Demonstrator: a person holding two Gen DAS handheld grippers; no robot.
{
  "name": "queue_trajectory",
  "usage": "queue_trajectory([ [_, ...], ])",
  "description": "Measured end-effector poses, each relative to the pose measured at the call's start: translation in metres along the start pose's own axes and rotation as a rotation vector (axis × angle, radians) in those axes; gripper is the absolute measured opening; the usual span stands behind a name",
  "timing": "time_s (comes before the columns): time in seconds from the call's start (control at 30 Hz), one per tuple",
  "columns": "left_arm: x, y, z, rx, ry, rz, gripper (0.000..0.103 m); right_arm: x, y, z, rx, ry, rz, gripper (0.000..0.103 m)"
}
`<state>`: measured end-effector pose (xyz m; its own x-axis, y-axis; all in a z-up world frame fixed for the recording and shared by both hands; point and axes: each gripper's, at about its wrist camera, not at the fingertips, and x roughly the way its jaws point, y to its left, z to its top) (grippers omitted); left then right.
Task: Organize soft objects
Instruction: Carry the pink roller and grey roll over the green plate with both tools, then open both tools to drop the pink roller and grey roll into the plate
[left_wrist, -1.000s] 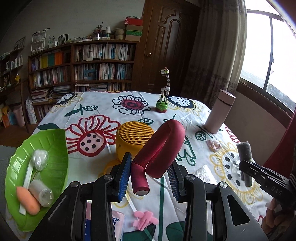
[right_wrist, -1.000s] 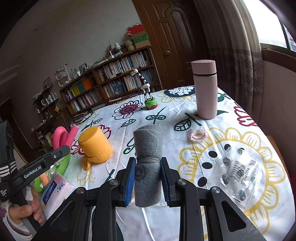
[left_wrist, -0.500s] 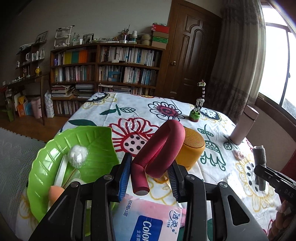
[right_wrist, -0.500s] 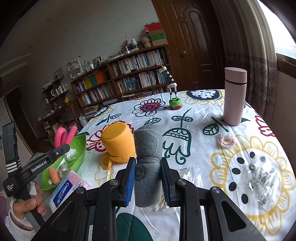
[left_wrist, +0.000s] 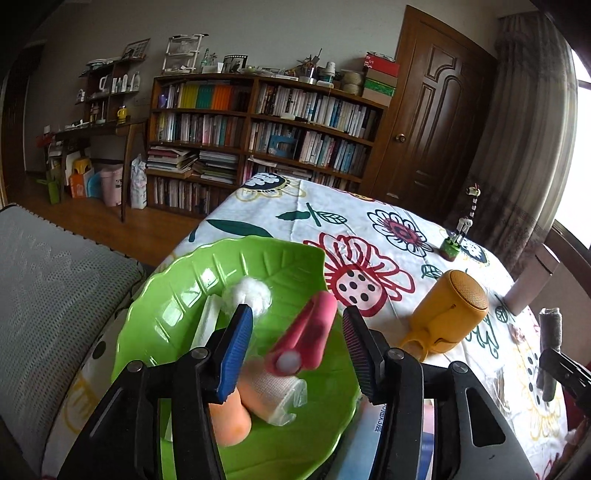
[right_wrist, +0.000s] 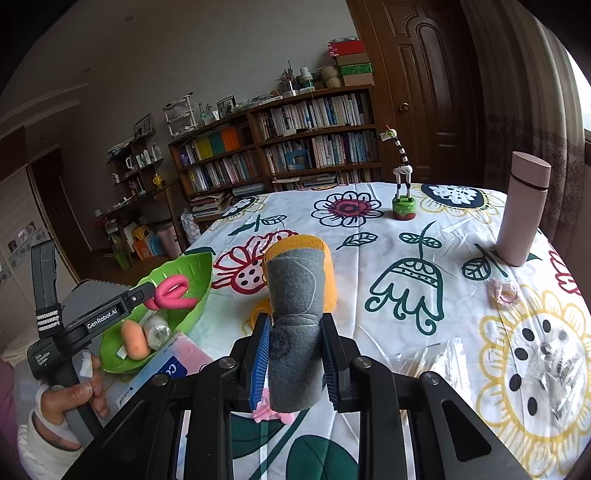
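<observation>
A green leaf-shaped plate (left_wrist: 177, 295) sits at the table's left edge. It holds a cotton ball (left_wrist: 251, 295), a white strip (left_wrist: 207, 325), an orange soft piece (left_wrist: 229, 417) and a wrapped roll (left_wrist: 277, 391). A bent pink foam tube (left_wrist: 310, 336) lies in the plate. My left gripper (left_wrist: 297, 314) hangs open over it, its fingers wide of the tube. In the right wrist view, the tube (right_wrist: 171, 291) lies at the left gripper's (right_wrist: 146, 291) tip over the plate (right_wrist: 195, 266). My right gripper (right_wrist: 295, 332) is shut on an upright grey felt roll (right_wrist: 295, 306) above the table.
A yellow speaker (right_wrist: 328, 258) stands mid-table behind the felt roll. Also on the table are a pink bottle (right_wrist: 522, 210), a giraffe figure (right_wrist: 402, 192), a pink scrunchie (right_wrist: 504, 291) and a clear bag (right_wrist: 554, 365). A pink tissue pack (right_wrist: 173, 363) lies beside the plate. A hand (right_wrist: 70, 398) holds the left gripper.
My left gripper carried the pink tube left over the green plate and opened, and the tube now lies in the plate. My right gripper moved left with the felt roll.
</observation>
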<state>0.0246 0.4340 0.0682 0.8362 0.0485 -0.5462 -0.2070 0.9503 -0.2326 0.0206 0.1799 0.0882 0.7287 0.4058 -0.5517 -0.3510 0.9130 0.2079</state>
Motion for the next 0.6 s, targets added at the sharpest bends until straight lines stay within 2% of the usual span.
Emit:
queue_trajectory([
  [0.27, -0.001, 0.023, -0.006, -0.036, -0.019, 0.046, 0.058, 0.020, 0.032, 0.005, -0.055, 0.026, 0.049, 0.028],
  [0.37, -0.001, 0.031, -0.005, -0.060, -0.020, 0.050, 0.062, 0.028, 0.045, 0.010, -0.077, 0.030, 0.081, 0.028],
  [0.6, -0.008, 0.043, 0.000, -0.088, -0.044, 0.081, 0.064, 0.055, 0.077, 0.019, -0.122, 0.059, 0.154, 0.028],
])
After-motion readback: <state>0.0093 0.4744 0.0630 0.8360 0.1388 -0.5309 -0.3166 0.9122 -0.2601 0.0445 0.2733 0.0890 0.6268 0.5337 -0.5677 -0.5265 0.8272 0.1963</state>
